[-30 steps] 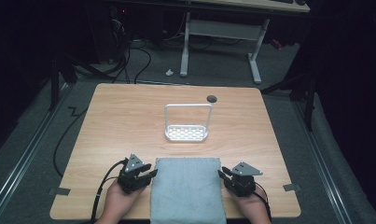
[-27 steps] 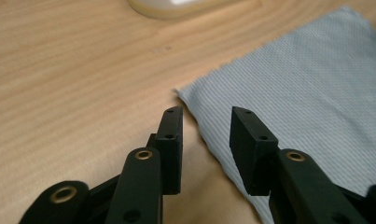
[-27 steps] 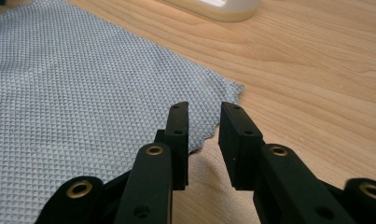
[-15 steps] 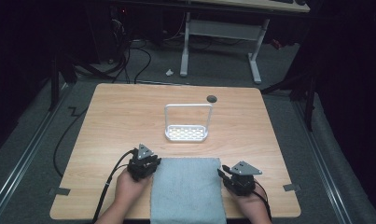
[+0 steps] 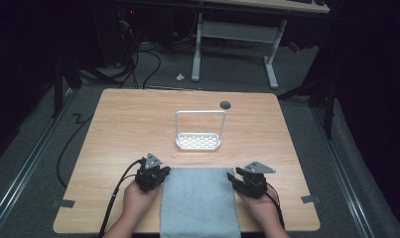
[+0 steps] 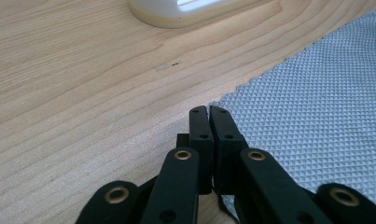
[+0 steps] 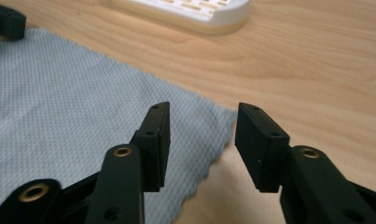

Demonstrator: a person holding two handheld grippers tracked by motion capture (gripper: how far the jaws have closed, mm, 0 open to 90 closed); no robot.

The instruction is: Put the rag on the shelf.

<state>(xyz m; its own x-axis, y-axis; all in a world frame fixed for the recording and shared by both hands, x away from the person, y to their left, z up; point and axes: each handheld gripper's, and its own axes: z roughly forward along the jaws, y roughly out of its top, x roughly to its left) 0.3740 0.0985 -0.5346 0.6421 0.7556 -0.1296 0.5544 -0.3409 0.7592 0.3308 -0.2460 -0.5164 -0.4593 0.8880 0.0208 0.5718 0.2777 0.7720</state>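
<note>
A grey cloth [image 5: 197, 203] lies flat at the near middle of the wooden table [image 5: 138, 124]. My left gripper [image 5: 160, 173] sits at its far left corner. In the left gripper view its jaws [image 6: 209, 112] have just been closing and now meet right on that corner of the cloth [image 6: 316, 93]. My right gripper [image 5: 235, 178] is at the far right corner. Its jaws [image 7: 202, 121] have just been opening and stand wide apart, with the corner of the cloth [image 7: 59, 93] lying between and below them, untouched.
A white rack [image 5: 199, 141] with a tall wire handle stands at the table's middle, beyond the cloth; its base edge shows in the gripper views [image 6: 176, 9] [image 7: 190, 11]. A small dark hole [image 5: 225, 104] marks the far tabletop. Desk legs and cables lie on the floor behind.
My left hand has slid right to the cloth's far left corner and its jaws have shut there. The right gripper's jaws have spread wide at the far right corner.
</note>
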